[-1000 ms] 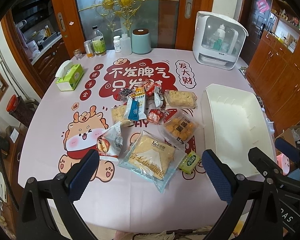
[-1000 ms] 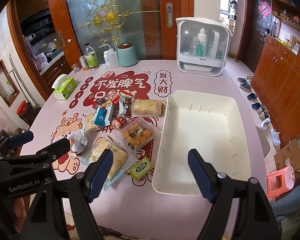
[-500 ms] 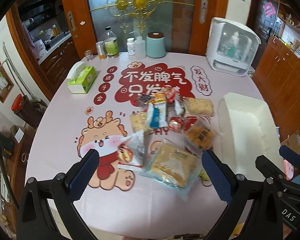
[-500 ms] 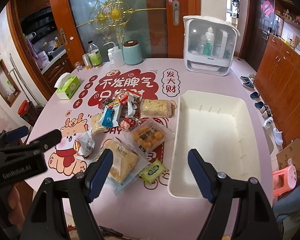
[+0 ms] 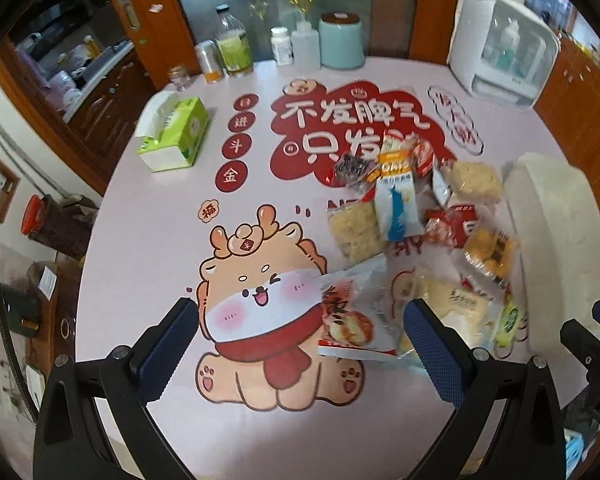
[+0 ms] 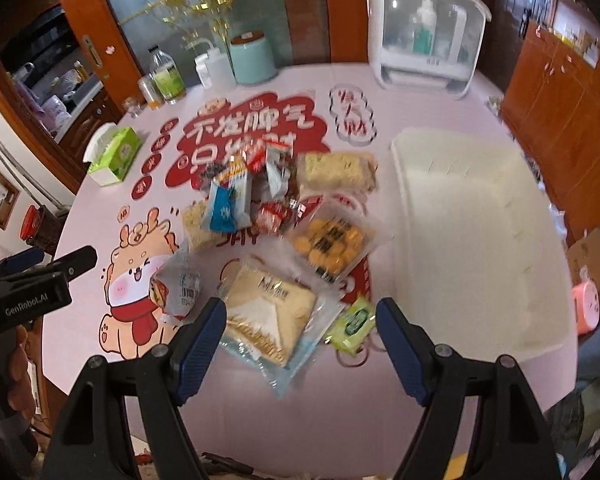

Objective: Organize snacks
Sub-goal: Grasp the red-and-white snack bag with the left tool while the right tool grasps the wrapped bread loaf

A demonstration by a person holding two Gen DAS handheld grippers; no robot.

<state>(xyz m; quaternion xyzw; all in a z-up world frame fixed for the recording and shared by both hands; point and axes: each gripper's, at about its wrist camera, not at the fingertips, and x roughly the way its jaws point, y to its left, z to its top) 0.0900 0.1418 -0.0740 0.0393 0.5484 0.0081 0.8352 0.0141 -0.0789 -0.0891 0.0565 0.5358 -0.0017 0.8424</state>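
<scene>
My left gripper (image 5: 300, 344): jaws apart, nothing between the pads, poised above the bun packet (image 5: 352, 316) at its 1 o'clock, ready to straddle it.
My right gripper (image 6: 300, 340): jaws wide, empty, hanging over the sandwich pack (image 6: 268, 312).
Snacks: heaped mid-table (image 6: 260, 420), all outside the bin, so nothing is sorted yet.
White bin (image 6: 480, 240): empty, at the pile's 3 o'clock, close for short carries.

White bin (image 6: 480, 208); green tissue box (image 5: 174, 134); seemingly pink cartoon-printed tablecloth (image 5: 148, 240).
</scene>
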